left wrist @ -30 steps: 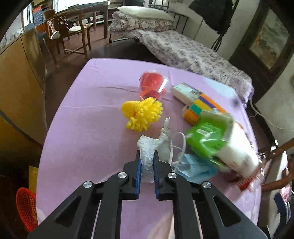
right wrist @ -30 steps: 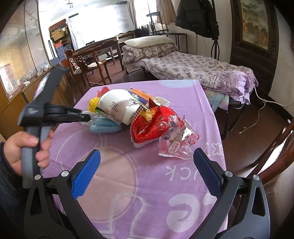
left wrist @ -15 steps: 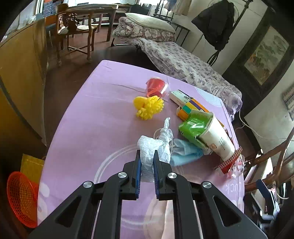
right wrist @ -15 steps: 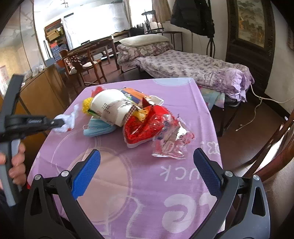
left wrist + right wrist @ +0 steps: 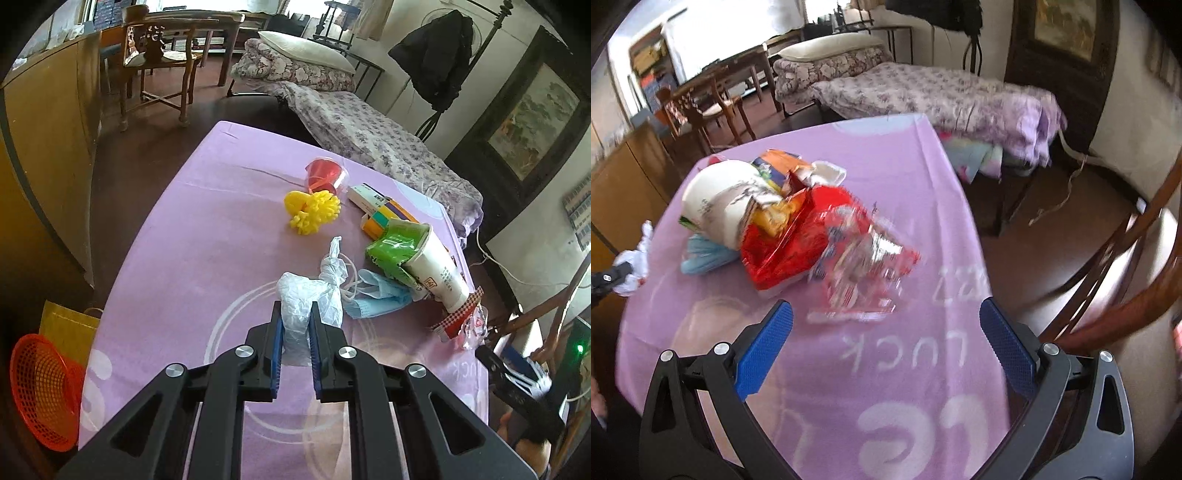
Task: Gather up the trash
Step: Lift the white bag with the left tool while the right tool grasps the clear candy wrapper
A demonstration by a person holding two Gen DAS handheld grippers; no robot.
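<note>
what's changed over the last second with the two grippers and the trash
The left gripper, clamped on the white plastic bag, has carried it off the pile toward the table's near left edge. The right gripper, jaws wide open and empty, has dipped toward the clear wrapper. The remaining trash lies unmoved.

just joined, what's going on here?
A person is clearing trash off a purple-clothed table with two handheld grippers. The left gripper is shut on a crumpled white plastic bag. The right gripper is open, empty, facing a clear snack wrapper beside a red wrapper and paper cup.
</note>
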